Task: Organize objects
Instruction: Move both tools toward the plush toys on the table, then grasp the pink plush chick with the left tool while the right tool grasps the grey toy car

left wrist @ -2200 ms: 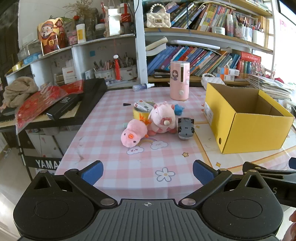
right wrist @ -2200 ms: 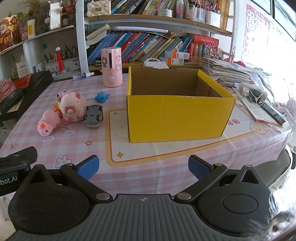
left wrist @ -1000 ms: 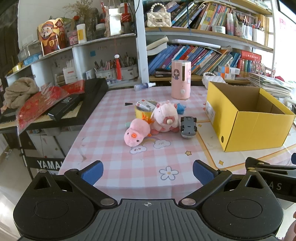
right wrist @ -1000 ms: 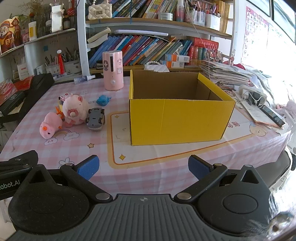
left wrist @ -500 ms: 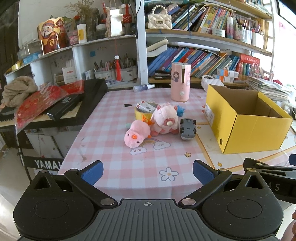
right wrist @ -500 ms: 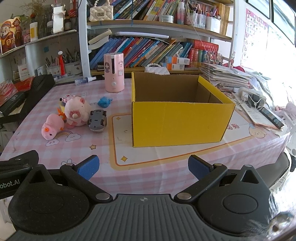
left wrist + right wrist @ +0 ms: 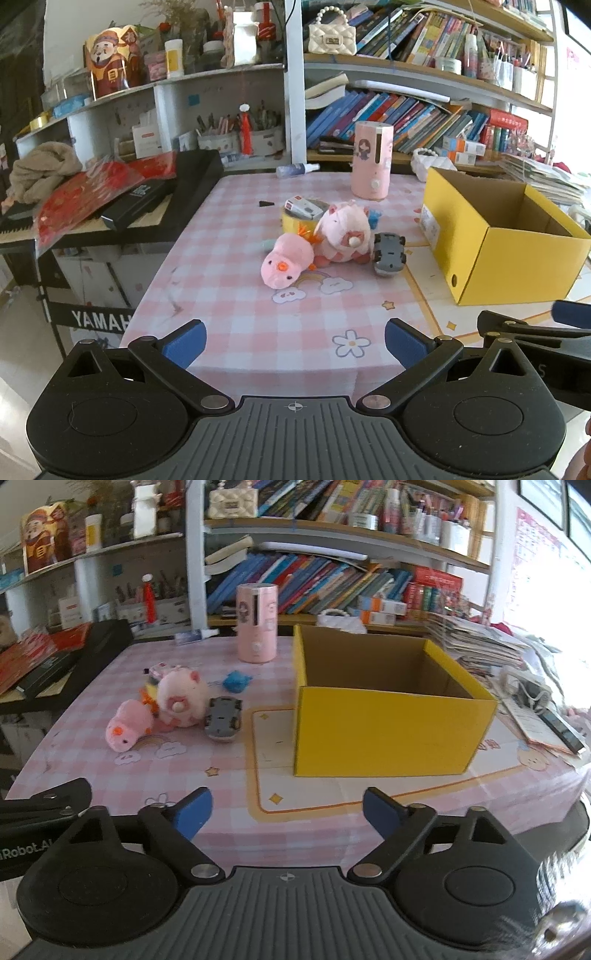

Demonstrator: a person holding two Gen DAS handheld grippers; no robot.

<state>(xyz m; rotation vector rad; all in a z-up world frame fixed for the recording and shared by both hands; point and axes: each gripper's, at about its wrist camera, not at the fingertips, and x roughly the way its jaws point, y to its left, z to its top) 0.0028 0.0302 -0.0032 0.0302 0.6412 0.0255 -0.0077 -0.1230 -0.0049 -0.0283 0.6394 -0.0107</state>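
Nothing's really started as far as we can tell: the yellow box (image 7: 388,734) sits on the right part of the table (image 7: 240,295) and what we can see of its inside looks bare, while all the toys are in a little cluster to its left. That's the pink chick plush (image 7: 284,264) lying nearest the front, the bigger pig plush (image 7: 345,234) touching it from behind, the grey toy car (image 7: 388,253) flipped wheels-up right beside the pig, and a small blue toy (image 7: 236,681) a bit further back. So everything's left to do, presumably each one goes into the box. Our left tool (image 7: 293,338) and right tool (image 7: 286,808) both hang over the near table edge with the blue pads spread wide and nothing between them, well apart from the toys. Hard bits: the box floor is mostly hidden by its front wall (so we can't swear it's empty), and there's a yellow round thing (image 7: 295,219) with a small carton on top tucked behind the plushies, mostly blocked, can't tell what it is. The pink canister (image 7: 256,622) stands upright at the back, no clue if it counts as clutter.
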